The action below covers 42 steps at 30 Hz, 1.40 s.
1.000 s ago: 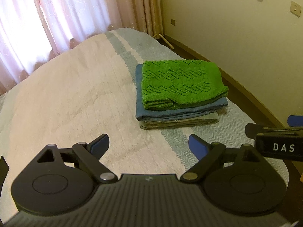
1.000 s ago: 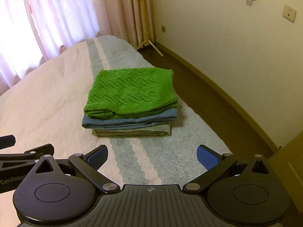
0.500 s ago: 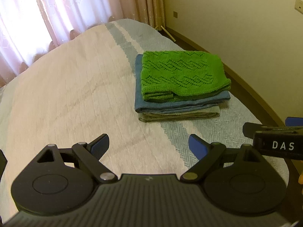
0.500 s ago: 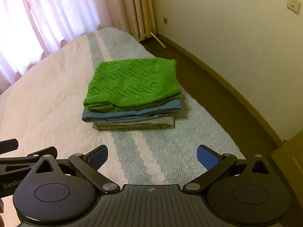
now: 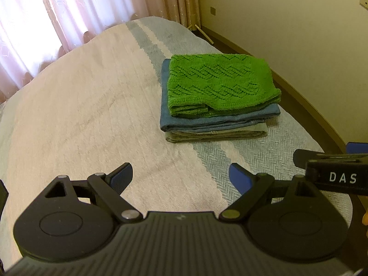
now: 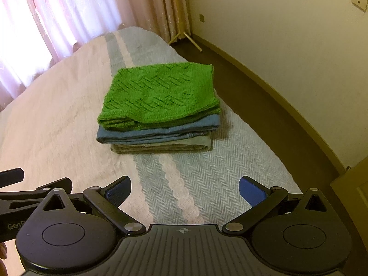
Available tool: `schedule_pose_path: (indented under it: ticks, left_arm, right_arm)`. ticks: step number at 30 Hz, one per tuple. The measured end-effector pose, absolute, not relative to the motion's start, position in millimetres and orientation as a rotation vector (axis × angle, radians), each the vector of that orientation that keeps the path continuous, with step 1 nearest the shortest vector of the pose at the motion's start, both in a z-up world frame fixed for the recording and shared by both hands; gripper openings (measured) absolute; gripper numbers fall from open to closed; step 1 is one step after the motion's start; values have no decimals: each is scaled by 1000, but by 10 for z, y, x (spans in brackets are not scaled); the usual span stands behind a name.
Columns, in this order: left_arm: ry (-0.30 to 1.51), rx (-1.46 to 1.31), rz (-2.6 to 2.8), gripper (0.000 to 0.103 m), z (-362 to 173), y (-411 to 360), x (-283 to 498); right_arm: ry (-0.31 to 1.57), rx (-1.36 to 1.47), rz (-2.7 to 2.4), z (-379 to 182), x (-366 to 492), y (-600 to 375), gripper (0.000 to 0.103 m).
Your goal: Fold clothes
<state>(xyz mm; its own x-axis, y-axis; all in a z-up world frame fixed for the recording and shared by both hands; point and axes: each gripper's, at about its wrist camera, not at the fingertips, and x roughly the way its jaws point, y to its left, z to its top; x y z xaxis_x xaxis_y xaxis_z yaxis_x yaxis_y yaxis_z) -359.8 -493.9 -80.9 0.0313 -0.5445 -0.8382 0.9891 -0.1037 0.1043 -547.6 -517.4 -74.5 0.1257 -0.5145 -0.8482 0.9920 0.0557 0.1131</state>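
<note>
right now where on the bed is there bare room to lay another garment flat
The wide pink quilted area left of the folded stack, topped by the green knitted garment, is bare. The blue-grey herringbone strip in front is narrower. Right of the stack the bed ends.

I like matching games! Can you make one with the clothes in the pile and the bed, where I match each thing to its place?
Things:
1. green knit
2. blue garment
3. olive garment
4. bed

Places:
A. middle of the pile
B. under the whole pile
C. top of the pile
D. bottom of the pile

Pairs: 1-C, 2-A, 3-D, 4-B
</note>
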Motion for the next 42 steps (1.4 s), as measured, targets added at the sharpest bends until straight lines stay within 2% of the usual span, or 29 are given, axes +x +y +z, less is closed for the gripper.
schedule_pose_path:
  ticks: [42]
  left_arm:
    - [737,961,-1386,89,-1185,-5459,-3671]
  right_arm:
    - [857,895,-1270,-1145,-5451,-5720,102]
